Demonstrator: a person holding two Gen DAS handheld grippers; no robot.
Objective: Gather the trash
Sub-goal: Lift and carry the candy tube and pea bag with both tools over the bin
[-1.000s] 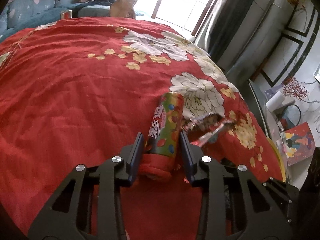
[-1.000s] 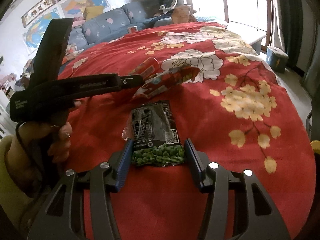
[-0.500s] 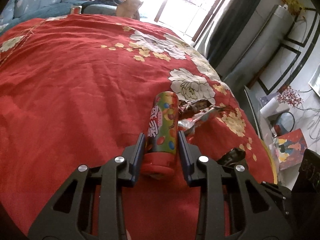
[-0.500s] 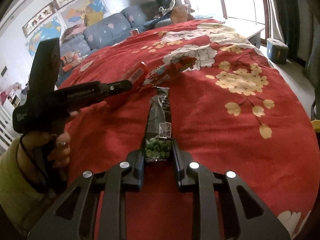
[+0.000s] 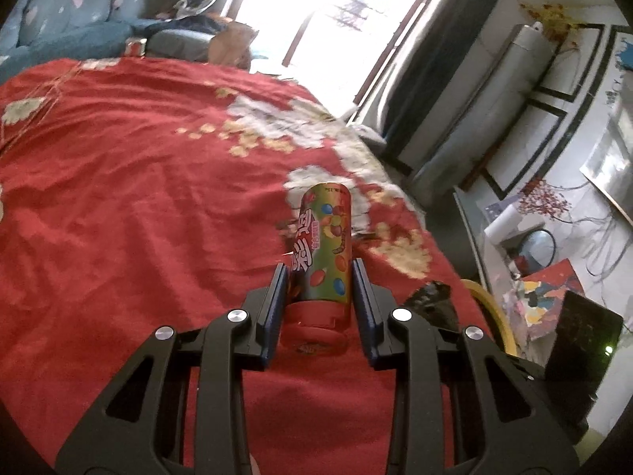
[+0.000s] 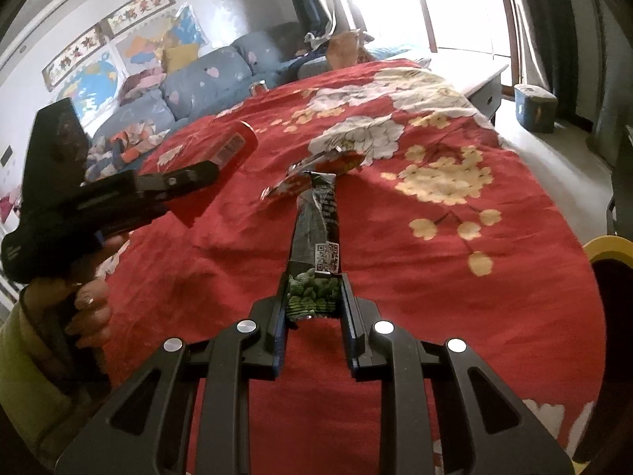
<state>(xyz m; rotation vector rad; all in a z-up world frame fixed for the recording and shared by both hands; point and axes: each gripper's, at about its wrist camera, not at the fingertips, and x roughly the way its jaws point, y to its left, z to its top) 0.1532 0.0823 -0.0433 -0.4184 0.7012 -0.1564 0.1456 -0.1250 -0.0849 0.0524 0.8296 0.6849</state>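
My right gripper (image 6: 312, 308) has just closed — a second ago its fingers stood wide either side of the green pea packet (image 6: 316, 245), and now they are clamped on its near end, the packet squeezed narrow and sticking out forward above the red bedspread (image 6: 455, 285). My left gripper (image 5: 318, 308) was already shut on the candy tube (image 5: 324, 253) and has only tightened a touch; its fingers press the tube's sides just above the red cap. Both pieces have come up off the cloth since then: in the right view the tube hangs in the air beside my left hand (image 6: 85, 308), clear of the bed.

One crumpled foil wrapper (image 6: 316, 170) is left lying on the bedspread beyond the packet, untouched. So I judge two of three bits of trash are in hand, and the next thing is to carry them off to a bin. I cannot see one for certain, only a yellow rim (image 6: 611, 247) at the bed's edge.
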